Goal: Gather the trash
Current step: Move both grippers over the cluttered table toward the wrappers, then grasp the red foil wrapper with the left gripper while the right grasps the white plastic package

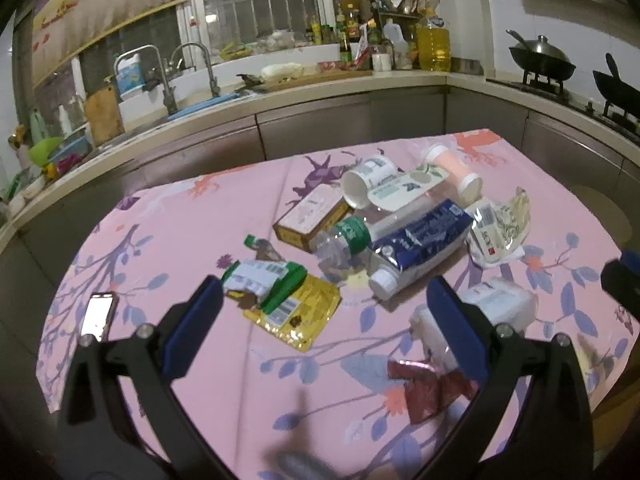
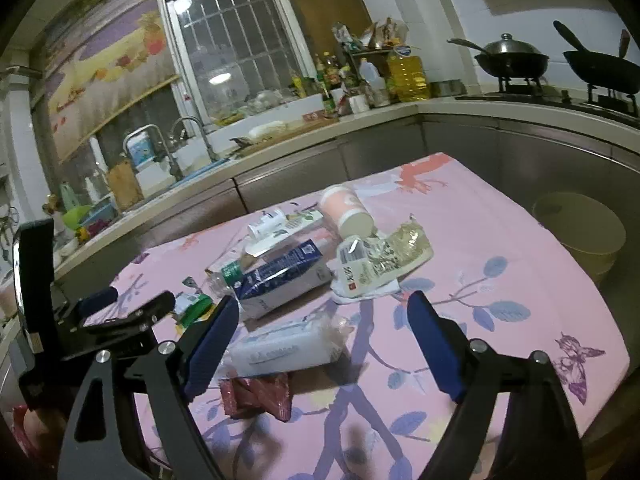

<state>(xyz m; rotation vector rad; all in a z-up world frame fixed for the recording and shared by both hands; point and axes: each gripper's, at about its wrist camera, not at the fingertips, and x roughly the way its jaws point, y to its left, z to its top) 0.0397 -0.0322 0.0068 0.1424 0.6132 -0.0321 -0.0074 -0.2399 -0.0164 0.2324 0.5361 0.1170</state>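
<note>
White tissue pack [image 2: 280,350] between gaping right tongs [image 2: 320,344], untouched.

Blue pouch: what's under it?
The blue pouch lies across a clear bottle; the bottle's green label and white cap stick out. The bottle's middle is covered, as is the cloth beneath.
</note>
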